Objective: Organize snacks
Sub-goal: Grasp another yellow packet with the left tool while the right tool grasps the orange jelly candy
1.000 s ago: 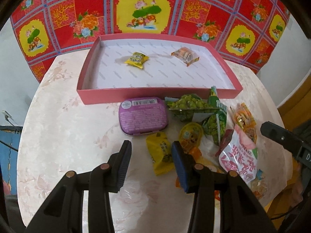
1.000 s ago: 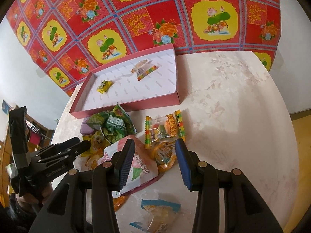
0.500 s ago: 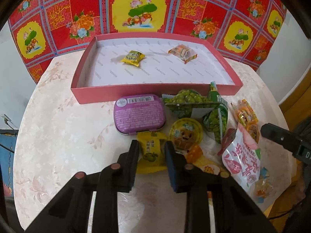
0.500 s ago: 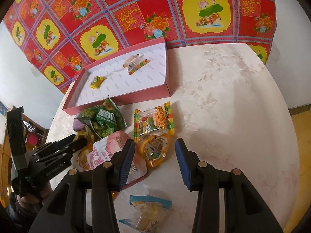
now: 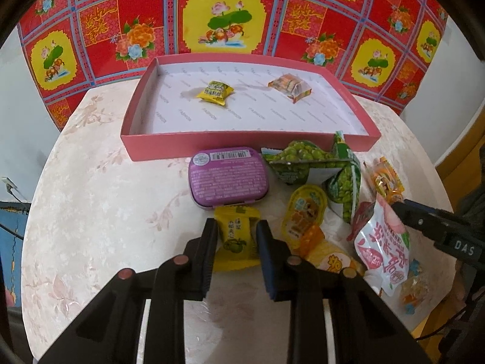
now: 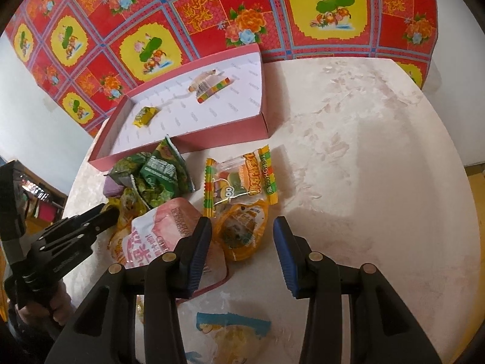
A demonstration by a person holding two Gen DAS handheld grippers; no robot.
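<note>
Grip status: the left gripper [image 5: 236, 238] is pinched on a yellow candy packet [image 5: 237, 236], fingers pressed against both sides of the wrapper. The packet is seen lying on the table [image 5: 100, 206], just in front of the purple tin [image 5: 228, 175]; whether it is lifted yet cannot be told.

The right gripper [image 6: 242, 250] is held spread wide, nothing between the fingers; an orange jelly cup [image 6: 244, 230] is straddled loosely, not touched as far as can be judged.

Target is judged to be the pink tray [image 5: 242, 147], where a yellow candy [image 5: 215, 92] and a striped clear packet [image 5: 290, 87] are already placed. Most snacks are left outside it: green pea bags [image 5: 315, 163], a pink-white pouch [image 5: 383, 245], a burger gummy pack [image 6: 239, 179].

Risks:
- Wrapper is soft and slick; only the pillow sides are gripped, so slip-out during the lift is likely if pressure is eased.
- The tin is touching or nearly touching the packet's far end; it could be dragged if the packet is pulled forward rather than up.
- Tray front wall must be cleared; a low carry would snag the packet on it.
- The right gripper is parked close to the pile; the pouch could be nudged by its left finger.
</note>
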